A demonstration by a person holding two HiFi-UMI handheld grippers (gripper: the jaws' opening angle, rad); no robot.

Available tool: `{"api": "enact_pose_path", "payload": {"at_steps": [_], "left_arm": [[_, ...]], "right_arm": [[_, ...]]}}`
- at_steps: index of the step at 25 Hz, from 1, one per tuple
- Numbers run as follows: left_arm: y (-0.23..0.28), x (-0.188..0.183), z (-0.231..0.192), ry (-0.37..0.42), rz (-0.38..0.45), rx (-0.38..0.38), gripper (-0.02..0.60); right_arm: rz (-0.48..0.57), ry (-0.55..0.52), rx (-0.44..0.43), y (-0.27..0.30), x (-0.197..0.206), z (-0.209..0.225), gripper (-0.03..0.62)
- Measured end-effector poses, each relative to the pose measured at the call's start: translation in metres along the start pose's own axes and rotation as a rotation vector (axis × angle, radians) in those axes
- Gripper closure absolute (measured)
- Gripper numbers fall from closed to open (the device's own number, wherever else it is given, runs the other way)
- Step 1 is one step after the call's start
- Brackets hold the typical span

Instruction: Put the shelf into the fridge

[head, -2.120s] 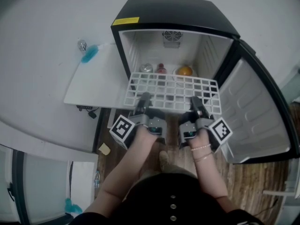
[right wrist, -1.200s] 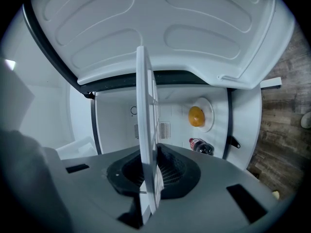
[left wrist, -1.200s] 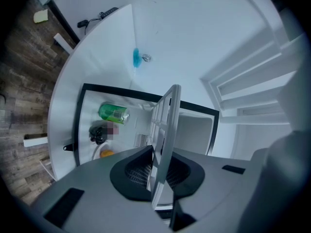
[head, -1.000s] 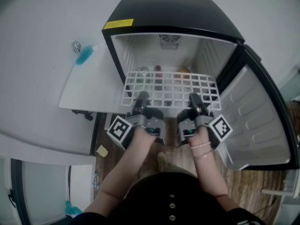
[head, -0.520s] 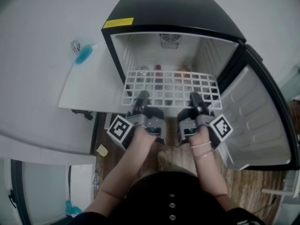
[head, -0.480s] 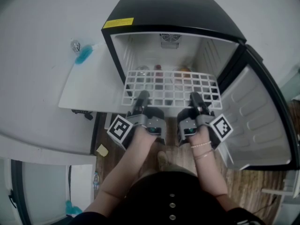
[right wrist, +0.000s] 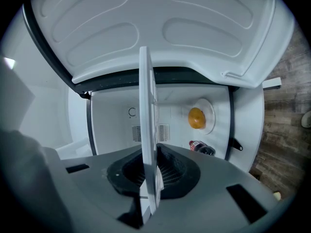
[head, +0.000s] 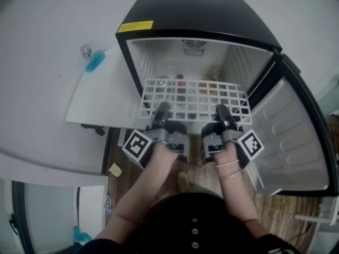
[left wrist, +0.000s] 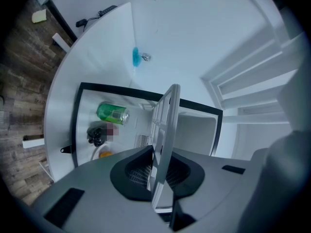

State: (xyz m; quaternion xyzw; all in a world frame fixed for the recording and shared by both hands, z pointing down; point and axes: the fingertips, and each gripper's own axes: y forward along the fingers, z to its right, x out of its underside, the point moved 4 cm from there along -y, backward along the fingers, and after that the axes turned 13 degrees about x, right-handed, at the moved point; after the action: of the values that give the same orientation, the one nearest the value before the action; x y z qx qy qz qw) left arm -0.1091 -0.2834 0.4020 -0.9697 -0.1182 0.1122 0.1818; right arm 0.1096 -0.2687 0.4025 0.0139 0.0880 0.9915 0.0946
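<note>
The person is holding the white wire shelf (head: 195,96) level, partway inside the open fridge (head: 201,15); the left gripper (head: 161,110) and the right gripper (head: 222,111) are each clamping its near edge, with a green can (left wrist: 112,114) and an orange (right wrist: 196,118) sitting below it

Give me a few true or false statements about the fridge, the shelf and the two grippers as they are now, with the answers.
1. The fridge door stands open. True.
2. The left gripper is empty. False: its fingers are closed on the white wire shelf.
3. The right gripper grips the same shelf. True.
4. The fridge has nothing inside. False: a green can, an orange on a plate and a bottle sit in it.
5. The fridge's top is white. False: it is black.
</note>
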Motion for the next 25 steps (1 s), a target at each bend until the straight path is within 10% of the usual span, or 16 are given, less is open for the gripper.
{"api": "enact_pose_path", "payload": {"at_steps": [25], "left_arm": [[0.0013,0.0009,0.0041,0.007,-0.007,0.014,0.544]], "right_arm": [[-0.002,0.012,-0.021,0.0011,-0.0004,-0.0049,0.560]]}}
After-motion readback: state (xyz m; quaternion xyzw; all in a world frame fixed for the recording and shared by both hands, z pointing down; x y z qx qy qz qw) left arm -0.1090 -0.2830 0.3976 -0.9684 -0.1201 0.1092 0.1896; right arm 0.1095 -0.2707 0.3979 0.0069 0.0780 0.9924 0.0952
